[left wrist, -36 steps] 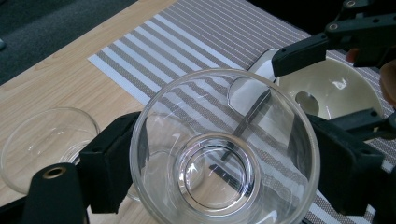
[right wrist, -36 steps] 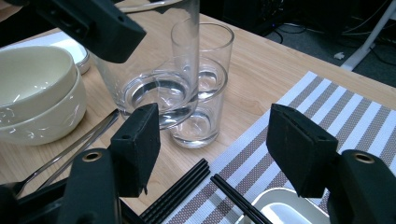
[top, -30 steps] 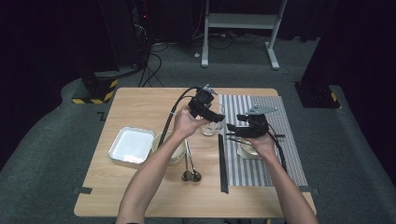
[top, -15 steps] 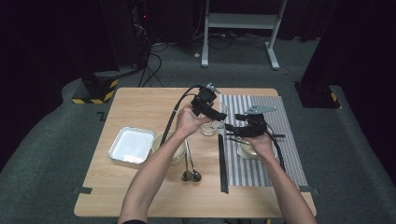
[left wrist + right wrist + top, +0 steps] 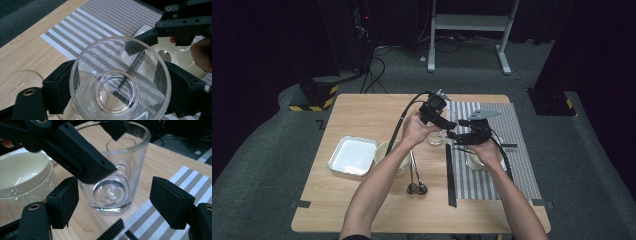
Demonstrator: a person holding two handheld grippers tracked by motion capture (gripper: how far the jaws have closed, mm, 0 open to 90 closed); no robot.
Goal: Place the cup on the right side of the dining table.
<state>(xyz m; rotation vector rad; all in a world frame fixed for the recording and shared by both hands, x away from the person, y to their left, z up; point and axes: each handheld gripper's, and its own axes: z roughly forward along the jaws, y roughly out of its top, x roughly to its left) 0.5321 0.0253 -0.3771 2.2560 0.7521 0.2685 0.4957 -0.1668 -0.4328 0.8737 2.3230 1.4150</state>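
A clear drinking glass (image 5: 120, 82) sits between the pads of my left gripper (image 5: 120, 90), which press on its wall from both sides. In the high view this glass (image 5: 435, 139) is at the left edge of the striped mat (image 5: 512, 125), under my left gripper (image 5: 444, 129). My right gripper (image 5: 454, 136) faces it from the right. In the right gripper view the glass (image 5: 112, 182) stands between my right gripper's (image 5: 118, 203) jaws, which have just been opening and stand apart from it. A jaw of the left gripper (image 5: 75, 152) crosses in front of the glass.
A white tray (image 5: 353, 156), a cream bowl (image 5: 387, 150) and two spoons (image 5: 414, 186) lie left of the mat. Black chopsticks (image 5: 449, 175) run along its left edge. A cream dish (image 5: 474, 162) sits under the right hand. A second clear glass (image 5: 17, 80) stands on the wood.
Both hands stay at the glass by the mat's left edge. The left gripper has shifted slightly toward the right one.
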